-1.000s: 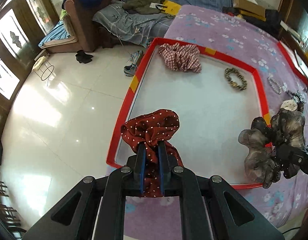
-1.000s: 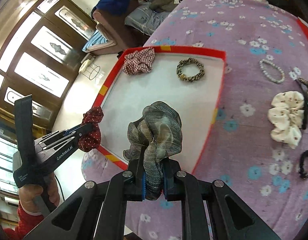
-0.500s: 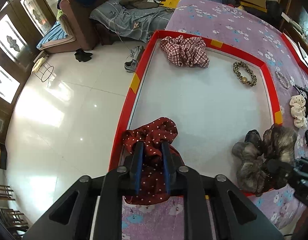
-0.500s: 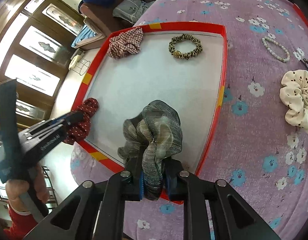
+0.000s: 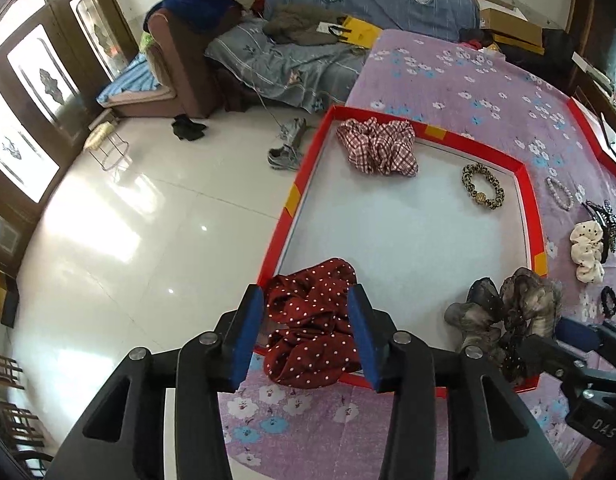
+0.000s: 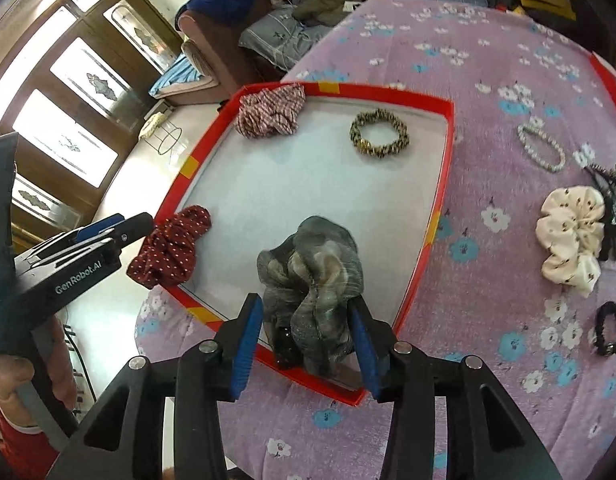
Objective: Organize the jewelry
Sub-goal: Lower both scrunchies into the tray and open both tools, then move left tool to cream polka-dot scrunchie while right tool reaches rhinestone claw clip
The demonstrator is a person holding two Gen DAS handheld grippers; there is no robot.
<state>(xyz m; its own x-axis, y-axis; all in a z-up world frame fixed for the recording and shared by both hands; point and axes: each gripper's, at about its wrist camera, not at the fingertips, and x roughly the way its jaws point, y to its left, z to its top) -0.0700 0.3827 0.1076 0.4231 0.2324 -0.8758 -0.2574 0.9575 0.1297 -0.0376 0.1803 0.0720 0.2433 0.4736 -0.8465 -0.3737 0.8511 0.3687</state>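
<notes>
Lying crumpled in the near left corner of the red-rimmed tray [image 5: 528,208], the dark red scrunchie [image 5: 312,328] shows small white dots and spills partly over the tray's near rim. The left tongs [image 5: 308,334] have just been opening; their blue pads stand either side of it, apart from the cloth. At the tray's near right corner sits the grey gauzy scrunchie [image 6: 312,280], mottled brown and smoky, also draped over the rim. The right tongs [image 6: 308,340] have likewise just been opening and stand loose around it. Toward the tray's far side lie a red checked scrunchie [image 5: 378,148] and a leopard-print bracelet [image 6: 379,133]. "GenRobot.AI" reads on the left tool's body in the right wrist view. Right of the tray, on the purple floral cloth [image 6: 488,360], rest a cream scrunchie [image 6: 570,236] and a pearl bracelet [image 6: 542,148].
</notes>
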